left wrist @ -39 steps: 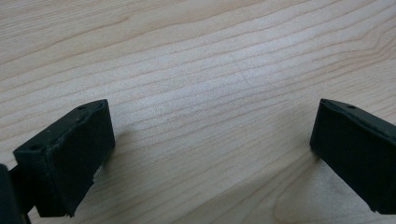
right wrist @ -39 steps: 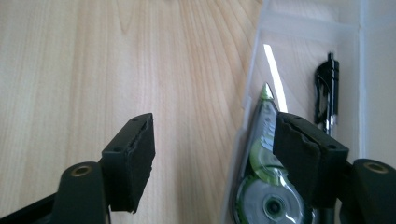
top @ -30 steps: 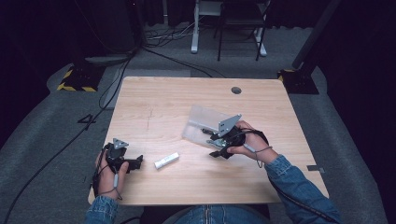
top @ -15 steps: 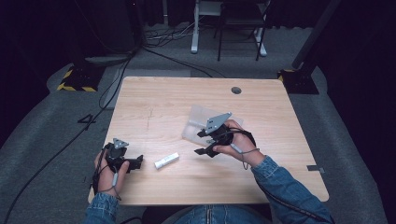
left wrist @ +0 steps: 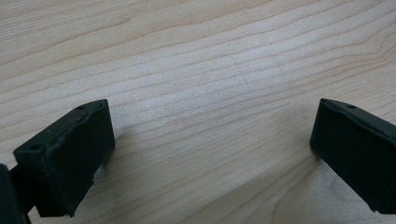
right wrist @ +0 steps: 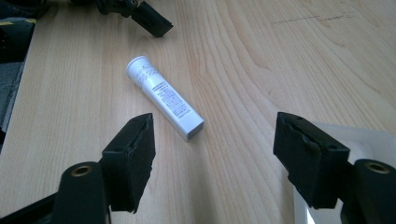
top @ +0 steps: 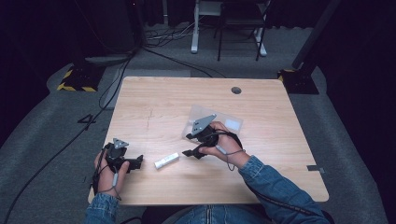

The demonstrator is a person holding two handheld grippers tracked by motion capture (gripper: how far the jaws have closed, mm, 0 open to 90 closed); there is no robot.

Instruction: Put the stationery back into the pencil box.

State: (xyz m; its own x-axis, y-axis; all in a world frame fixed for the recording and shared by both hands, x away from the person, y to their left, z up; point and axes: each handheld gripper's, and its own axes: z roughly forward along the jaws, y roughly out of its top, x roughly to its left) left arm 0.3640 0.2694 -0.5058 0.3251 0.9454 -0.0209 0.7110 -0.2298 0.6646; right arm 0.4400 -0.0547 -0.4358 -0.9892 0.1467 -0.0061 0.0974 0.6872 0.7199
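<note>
A small white tube [top: 166, 161] [right wrist: 164, 97] with printed text lies flat on the wooden table [top: 154, 102] near its front edge. My right gripper [top: 187, 145] [right wrist: 215, 154] is open just to the tube's right, jaws pointing at it, nothing between them. A clear plastic bag [top: 224, 121] with a white label lies behind the right hand; its corner [right wrist: 359, 140] shows beside the right jaw. My left gripper [top: 136, 162] [left wrist: 210, 154] rests open at the front left of the table, left of the tube, over bare wood. Its fingertips [right wrist: 152, 19] appear beyond the tube.
A round cable hole [top: 236, 90] sits near the table's far edge. Cables [top: 154, 44], a stand base with yellow-black stripes [top: 74, 81] and desk legs [top: 196, 28] are on the grey floor beyond the table.
My right gripper has moved left from over the plastic bag towards the white tube, jaws still open. The left gripper has stayed put.
</note>
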